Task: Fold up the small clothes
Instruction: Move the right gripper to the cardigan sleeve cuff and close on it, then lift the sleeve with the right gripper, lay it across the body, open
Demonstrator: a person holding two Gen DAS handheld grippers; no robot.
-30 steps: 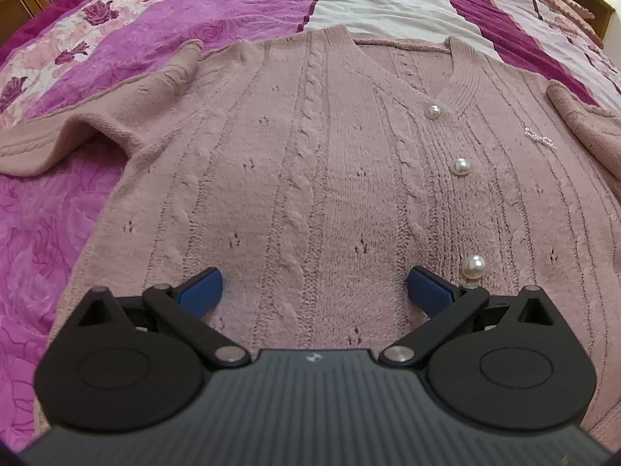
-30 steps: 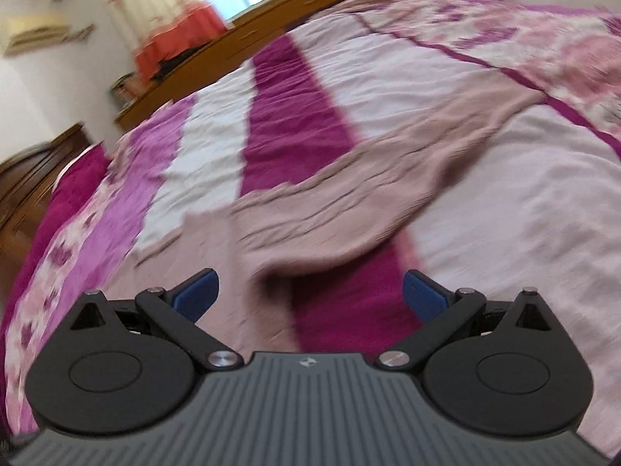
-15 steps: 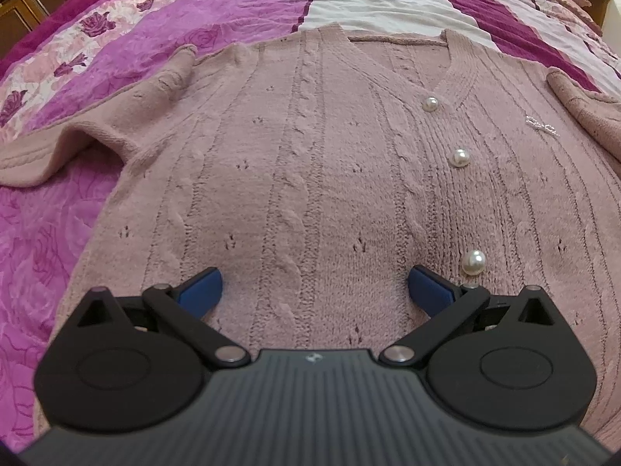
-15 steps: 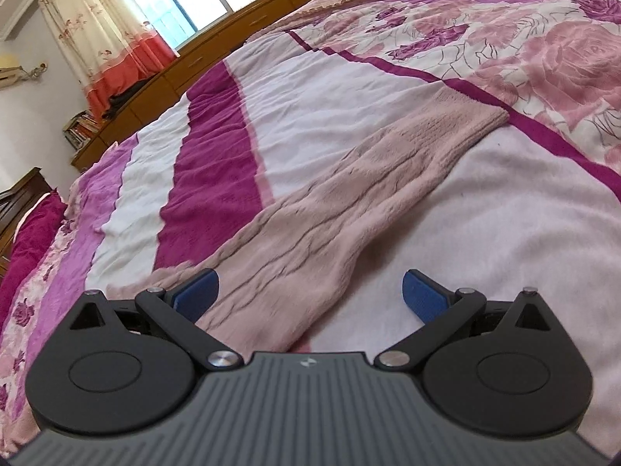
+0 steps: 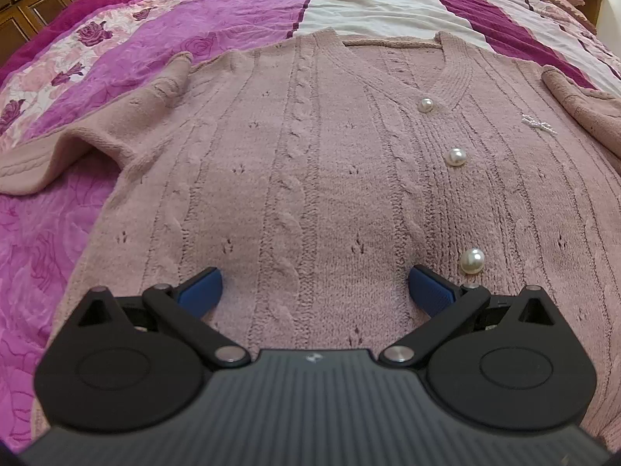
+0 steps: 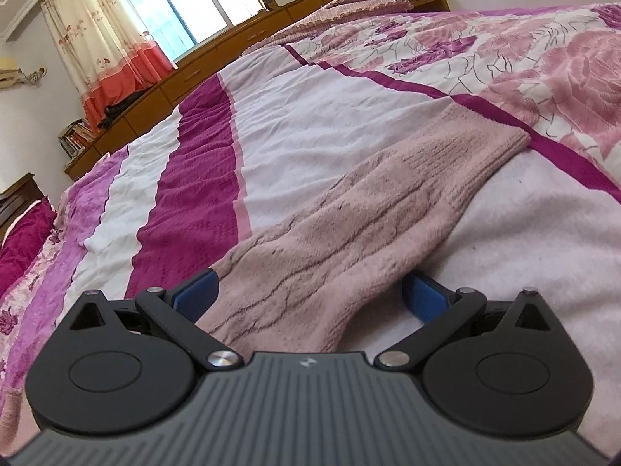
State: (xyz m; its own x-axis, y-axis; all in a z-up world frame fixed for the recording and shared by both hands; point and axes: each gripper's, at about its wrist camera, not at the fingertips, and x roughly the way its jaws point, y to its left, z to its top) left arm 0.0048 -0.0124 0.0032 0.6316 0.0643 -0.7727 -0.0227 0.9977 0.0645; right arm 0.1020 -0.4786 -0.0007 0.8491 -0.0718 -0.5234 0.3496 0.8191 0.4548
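Blue-padded left tool sits wide open right over the lower front of the dusty-pink cable-knit cardigan with pearl buttons, gripping nothing. The cardigan's lying flat, front up, on the bed's magenta, white and rose-print quilt. Right tool is spread open too, its pads either side of the cardigan's long pink sleeve, which stretches across the quilt.
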